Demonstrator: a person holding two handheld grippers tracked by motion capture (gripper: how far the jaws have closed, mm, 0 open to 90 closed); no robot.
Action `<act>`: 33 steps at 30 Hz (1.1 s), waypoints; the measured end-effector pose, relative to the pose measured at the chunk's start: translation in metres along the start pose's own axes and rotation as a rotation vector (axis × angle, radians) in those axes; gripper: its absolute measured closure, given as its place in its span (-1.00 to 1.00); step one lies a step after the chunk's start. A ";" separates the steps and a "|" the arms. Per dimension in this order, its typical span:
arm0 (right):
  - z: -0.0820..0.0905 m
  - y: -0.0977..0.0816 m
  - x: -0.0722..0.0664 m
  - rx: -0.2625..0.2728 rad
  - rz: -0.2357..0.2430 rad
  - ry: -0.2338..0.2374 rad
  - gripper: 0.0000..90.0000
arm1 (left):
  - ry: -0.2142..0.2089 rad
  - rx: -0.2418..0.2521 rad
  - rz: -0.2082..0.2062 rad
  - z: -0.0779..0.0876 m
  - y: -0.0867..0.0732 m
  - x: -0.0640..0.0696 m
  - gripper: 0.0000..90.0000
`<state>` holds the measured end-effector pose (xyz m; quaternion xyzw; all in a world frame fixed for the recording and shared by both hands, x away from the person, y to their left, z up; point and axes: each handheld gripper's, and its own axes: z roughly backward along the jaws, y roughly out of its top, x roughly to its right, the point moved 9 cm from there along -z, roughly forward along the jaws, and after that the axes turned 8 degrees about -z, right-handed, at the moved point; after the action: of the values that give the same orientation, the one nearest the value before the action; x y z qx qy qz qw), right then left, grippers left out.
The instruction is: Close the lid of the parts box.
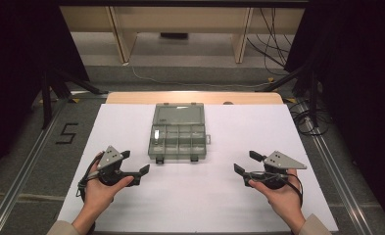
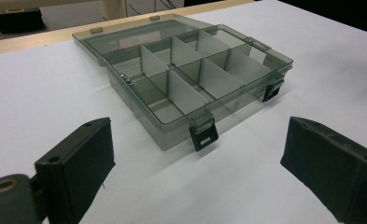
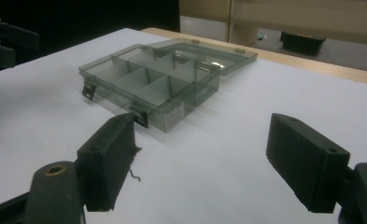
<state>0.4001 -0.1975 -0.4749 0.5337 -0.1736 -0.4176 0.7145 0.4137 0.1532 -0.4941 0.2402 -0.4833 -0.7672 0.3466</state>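
Holding both jaws spread, I have my left gripper (image 1: 132,165) and right gripper (image 1: 246,163) low over the white table (image 1: 204,196), flanking the open compartment box (image 1: 178,138) at centre. Approach stage, I judge; next, reaching its lid (image 1: 178,114) or latches.

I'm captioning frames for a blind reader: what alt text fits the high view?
An open grey compartment box lies on a white table, lid flat behind it. Two hands hold the open left gripper and right gripper in front, touching nothing.
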 end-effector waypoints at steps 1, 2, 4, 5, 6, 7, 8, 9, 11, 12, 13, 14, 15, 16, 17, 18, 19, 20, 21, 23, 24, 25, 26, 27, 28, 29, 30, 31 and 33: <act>0.000 -0.001 0.001 -0.002 0.004 -0.005 -0.45 | 0.001 0.001 -0.002 0.000 0.000 0.000 -0.81; -0.001 -0.001 0.001 0.003 -0.001 0.010 -0.45 | 0.000 -0.003 0.000 -0.001 0.000 0.000 -0.81; -0.001 -0.001 0.002 0.012 -0.009 0.008 -0.45 | 0.007 -0.005 0.005 -0.001 -0.001 0.000 -0.81; 0.001 -0.001 0.003 0.001 -0.005 0.000 -0.45 | 0.009 -0.006 0.005 -0.001 0.000 0.000 -0.81; 0.001 -0.002 0.003 0.001 -0.006 0.001 -0.45 | 0.011 -0.005 0.005 -0.002 0.000 -0.001 -0.81; 0.001 -0.001 0.003 0.008 -0.001 0.001 -0.45 | 0.012 -0.006 -0.001 -0.002 0.000 -0.001 -0.81; 0.000 -0.001 0.001 0.018 -0.005 0.015 -0.45 | 0.011 -0.005 0.003 -0.003 0.000 -0.001 -0.80; 0.000 -0.001 0.001 0.022 -0.006 0.017 -0.46 | 0.012 -0.008 0.001 -0.003 -0.001 -0.001 -0.80; 0.000 -0.001 0.000 0.022 -0.007 0.019 -0.46 | 0.013 -0.011 0.005 -0.003 -0.002 -0.001 -0.80; 0.000 -0.002 0.000 0.021 -0.006 0.019 -0.46 | 0.013 -0.010 0.006 -0.003 -0.001 -0.001 -0.80; 0.002 -0.003 0.001 -0.001 -0.006 0.010 -0.46 | 0.013 -0.012 0.002 -0.003 -0.002 -0.001 -0.80; 0.002 -0.003 0.000 -0.004 -0.004 0.012 -0.46 | 0.012 -0.012 0.003 -0.003 -0.002 -0.001 -0.80; 0.002 -0.003 0.001 -0.001 0.007 0.009 -0.46 | 0.012 -0.012 0.003 -0.003 -0.002 -0.001 -0.80; 0.004 -0.005 0.001 -0.018 0.011 0.000 -0.46 | 0.011 -0.011 0.001 -0.003 -0.001 -0.001 -0.80; 0.002 -0.003 0.001 0.010 0.008 0.004 -0.46 | 0.010 -0.009 0.007 -0.003 -0.001 -0.001 -0.80; 0.002 -0.003 0.000 0.010 0.009 0.003 -0.46 | 0.011 -0.011 0.003 -0.003 -0.002 -0.001 -0.80; 0.003 -0.003 0.001 -0.003 0.015 -0.003 -0.46 | 0.011 -0.012 0.008 -0.003 -0.002 -0.001 -0.80; 0.004 -0.003 0.000 -0.007 0.008 -0.001 -0.46 | 0.011 -0.012 0.013 -0.003 -0.003 -0.001 -0.80; 0.003 -0.002 -0.002 0.013 0.004 0.012 -0.46 | 0.011 -0.013 0.010 -0.003 -0.003 -0.002 -0.80; 0.002 -0.002 -0.001 0.016 0.016 -0.001 -0.46 | 0.010 -0.015 0.006 -0.003 -0.003 -0.003 -0.79; 0.002 -0.002 -0.002 0.011 0.016 0.003 -0.46 | 0.009 -0.016 0.003 -0.003 -0.003 -0.003 -0.79; 0.002 -0.002 -0.002 0.011 0.018 0.003 -0.46 | 0.009 -0.017 0.004 -0.003 -0.003 -0.003 -0.79; 0.003 -0.002 -0.002 0.014 0.021 0.001 -0.46 | 0.010 -0.017 -0.003 -0.004 -0.002 -0.003 -0.78; 0.004 -0.002 -0.002 0.008 0.024 -0.001 -0.46 | 0.008 -0.016 0.011 -0.004 -0.002 -0.003 -0.78; 0.004 -0.001 -0.002 0.012 0.021 -0.003 -0.46 | 0.017 -0.017 0.021 -0.005 -0.001 -0.003 -0.78; 0.004 0.000 -0.003 0.019 0.022 -0.003 -0.46 | 0.013 -0.015 0.014 -0.005 0.000 -0.005 -0.77; 0.005 0.000 -0.003 0.017 0.022 -0.004 -0.46 | 0.012 -0.015 0.009 -0.007 0.002 -0.006 -0.76; 0.005 0.000 -0.003 0.018 0.021 -0.008 -0.46 | 0.013 -0.014 0.011 -0.008 0.005 -0.007 -0.75; 0.004 0.001 -0.004 0.029 0.022 -0.011 -0.46 | 0.022 -0.013 0.019 -0.011 0.009 -0.011 -0.73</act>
<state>0.3953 -0.1965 -0.4716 0.5399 -0.1896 -0.4100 0.7103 0.4316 0.1528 -0.4900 0.2419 -0.4767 -0.7643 0.3607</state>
